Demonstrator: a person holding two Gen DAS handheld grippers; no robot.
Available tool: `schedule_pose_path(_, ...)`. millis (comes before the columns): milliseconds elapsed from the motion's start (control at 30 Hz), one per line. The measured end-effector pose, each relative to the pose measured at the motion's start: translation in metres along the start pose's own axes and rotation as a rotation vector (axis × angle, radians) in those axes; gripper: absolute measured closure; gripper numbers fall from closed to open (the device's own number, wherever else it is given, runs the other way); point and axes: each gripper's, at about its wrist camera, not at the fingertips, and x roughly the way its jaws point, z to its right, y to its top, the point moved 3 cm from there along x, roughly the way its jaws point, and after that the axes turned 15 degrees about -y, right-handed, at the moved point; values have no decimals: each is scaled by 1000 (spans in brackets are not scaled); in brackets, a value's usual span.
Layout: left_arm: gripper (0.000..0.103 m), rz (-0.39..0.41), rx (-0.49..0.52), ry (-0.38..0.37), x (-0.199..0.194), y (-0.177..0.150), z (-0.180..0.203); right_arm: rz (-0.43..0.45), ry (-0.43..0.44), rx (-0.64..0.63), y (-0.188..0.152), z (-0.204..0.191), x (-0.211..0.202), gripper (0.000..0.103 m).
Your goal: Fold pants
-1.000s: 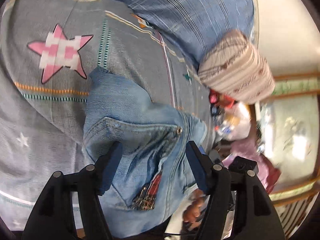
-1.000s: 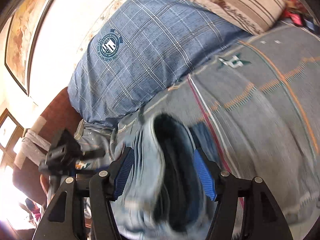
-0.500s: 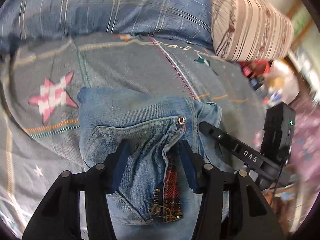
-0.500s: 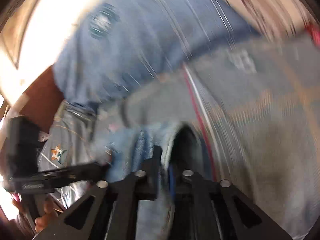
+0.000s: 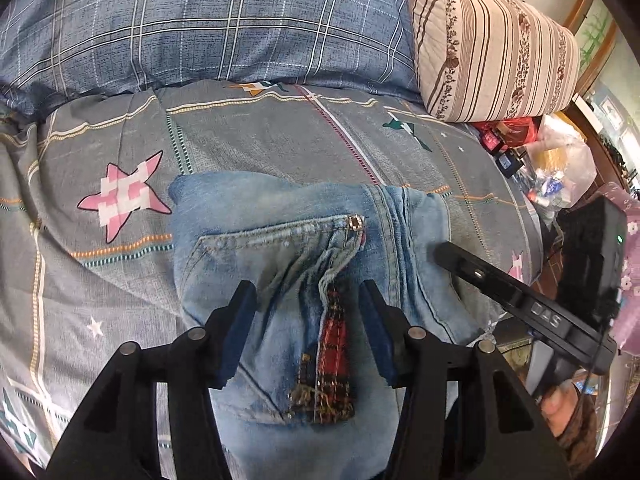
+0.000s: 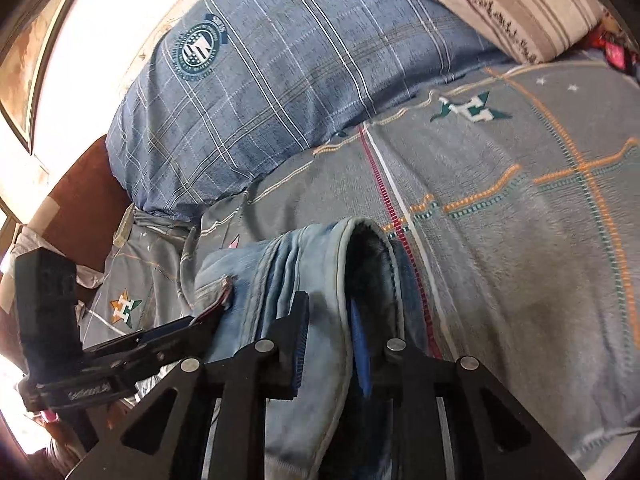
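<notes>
Pants [image 5: 304, 264]: light blue jeans, bunched on the bed [image 5: 260, 140], directly ahead of and under the left gripper [image 5: 306, 308].

Left wrist view:
- Left gripper's jaws stand wide, 1 finger on each side of a raised ridge of denim. Cannot tell whether the pads touch the cloth; nothing looks pinched.
- Back pocket with a red plaid patch [image 5: 334, 344] lies between the 2 fingers, close in.
- Right gripper [image 5: 520, 300] enters from the right of the left one, its tip at the pants' right edge.
- Ahead: grey bedspread with a pink star [image 5: 124, 196] off to the left. Farther ahead, a blue plaid pillow [image 5: 200, 20]; ahead right, a striped bolster [image 5: 492, 44].

Right wrist view:
- Right gripper [image 6: 326, 328] narrow, jaws clamped on a folded edge of the pants [image 6: 304, 264]. Left pad sits outside the denim, right pad inside the dark opening.
- Pants rise as a hump straight ahead of the fingers, resting on the bed [image 6: 500, 220].
- Left gripper [image 6: 120, 356] is off to the left, its tip against the pants' left side.
- Blue plaid pillow [image 6: 280, 80] ahead left.
</notes>
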Motion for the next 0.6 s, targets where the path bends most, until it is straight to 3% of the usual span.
schedule_pose_path(167, 52, 10, -18, -23, -20, -7, 0, 7, -1, 2, -13, 1, -32, 68)
schedule_pose_path(233, 50, 4, -70, -51, -35, -15, -9, 9, 9, 8, -19, 3, -44, 68)
schedule_pose_path(367, 49, -74, -304, -195, -43, -46, -38, -9, 47, 13, -36, 4, -58, 48)
schedule_pose_path(467, 49, -135, -445, -304, -31, -71, -49, -44, 82, 9, -48, -1, -51, 48)
schedule_pose_path(600, 45, -108, -574, -391, -38, -88, -52, -79, 127, -12, -58, -15, -37, 49)
